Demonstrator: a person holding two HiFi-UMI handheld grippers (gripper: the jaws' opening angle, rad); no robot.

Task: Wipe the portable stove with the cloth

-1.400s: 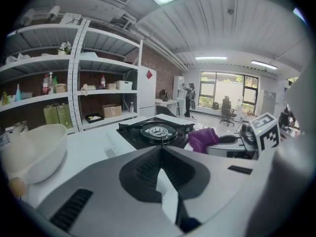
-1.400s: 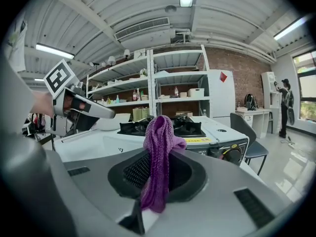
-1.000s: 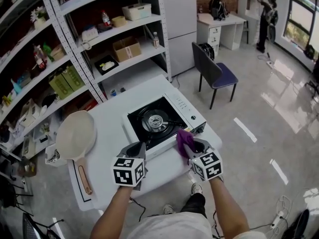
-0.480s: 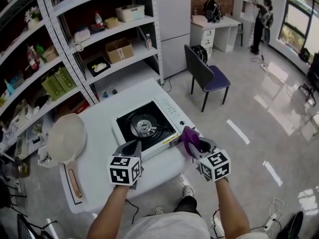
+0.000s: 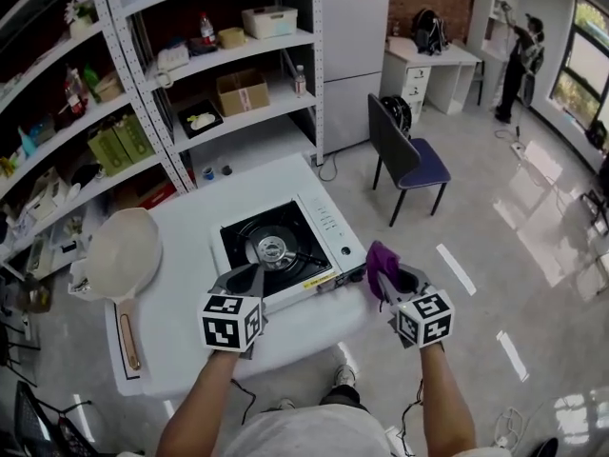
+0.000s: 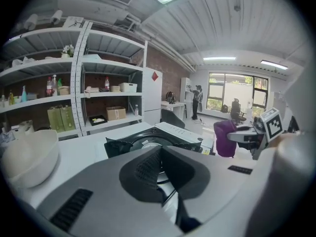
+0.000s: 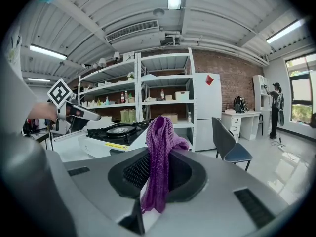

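Head view: a white portable gas stove with a black top and round burner (image 5: 285, 246) sits on the white counter (image 5: 181, 303). A cream-coloured round pan with a wooden handle (image 5: 124, 255) lies well to its left. A dark blue chair (image 5: 409, 155) stands on the floor beyond the counter, and metal shelving (image 5: 143, 93) lines the far side.

The left tongs (image 5: 249, 276) are at the stove's near edge; whether they touch it cannot be told. In the left gripper view the left tongs (image 6: 160, 152) have their jaws pressed together with nothing between them, and the stove (image 6: 180, 131) lies just ahead.

The right tongs (image 5: 385, 272) are off the stove's near right corner, past the counter's edge. They carry a purple knitted cloth (image 5: 381, 260) in the air. In the right gripper view the right tongs (image 7: 157, 168) are clamped on the cloth (image 7: 159, 142). It stands up between the jaws, with one end hanging down in front. The stove (image 7: 116, 135) lies to the left there, clear of the cloth.
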